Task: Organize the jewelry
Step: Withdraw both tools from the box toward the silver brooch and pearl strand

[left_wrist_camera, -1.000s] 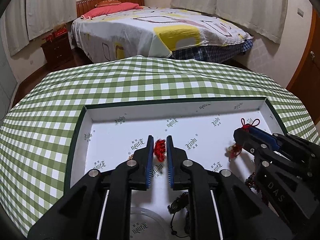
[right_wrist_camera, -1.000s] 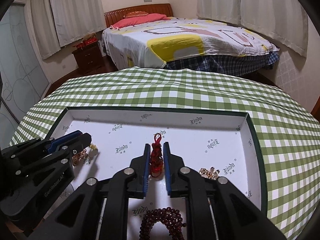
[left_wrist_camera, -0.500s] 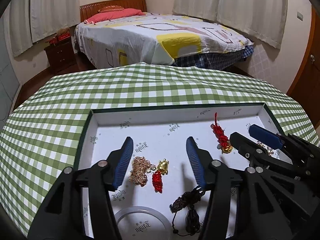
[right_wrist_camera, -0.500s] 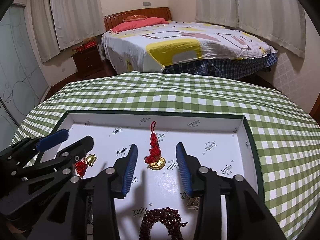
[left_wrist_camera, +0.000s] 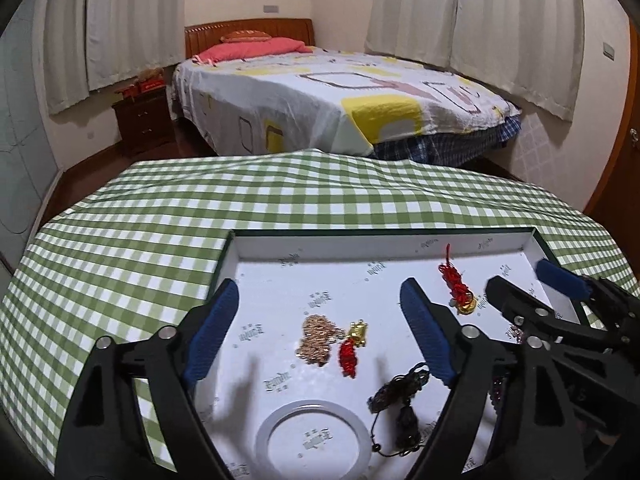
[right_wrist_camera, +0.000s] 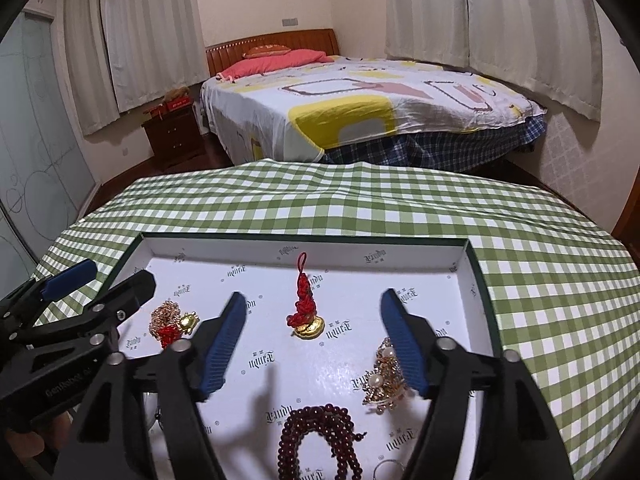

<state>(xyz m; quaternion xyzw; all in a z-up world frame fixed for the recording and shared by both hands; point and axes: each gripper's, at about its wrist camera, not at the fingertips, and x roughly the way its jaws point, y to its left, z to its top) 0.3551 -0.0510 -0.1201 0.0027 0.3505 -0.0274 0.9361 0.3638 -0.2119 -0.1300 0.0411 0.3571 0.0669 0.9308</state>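
Note:
A shallow white tray (left_wrist_camera: pixel 256 248) (right_wrist_camera: pixel 478 288) with a dark green rim lies on the checked tablecloth. My left gripper (left_wrist_camera: pixel 320 332) is open and empty above a gold chain (left_wrist_camera: pixel 318 338) and a red-and-gold charm (left_wrist_camera: pixel 352 346). A black cord pendant (left_wrist_camera: pixel 400 404) and a white bangle (left_wrist_camera: pixel 314 438) lie nearer. My right gripper (right_wrist_camera: pixel 314 338) is open and empty above a red knot charm with gold ingot (right_wrist_camera: pixel 305 312) (left_wrist_camera: pixel 458 290). A pearl-and-gold piece (right_wrist_camera: pixel 380 380) and dark red beads (right_wrist_camera: pixel 320 440) lie near it.
The green checked table (right_wrist_camera: pixel 540 280) (left_wrist_camera: pixel 120 240) surrounds the tray. A bed (left_wrist_camera: pixel 340 92) and a nightstand (left_wrist_camera: pixel 144 120) stand beyond the table's far edge. The right gripper shows at the right of the left wrist view (left_wrist_camera: pixel 532 284), the left gripper at the left of the right wrist view (right_wrist_camera: pixel 104 280).
Both grippers opened, let go of their red charms, which now lie in the tray, and drew back and up from it.

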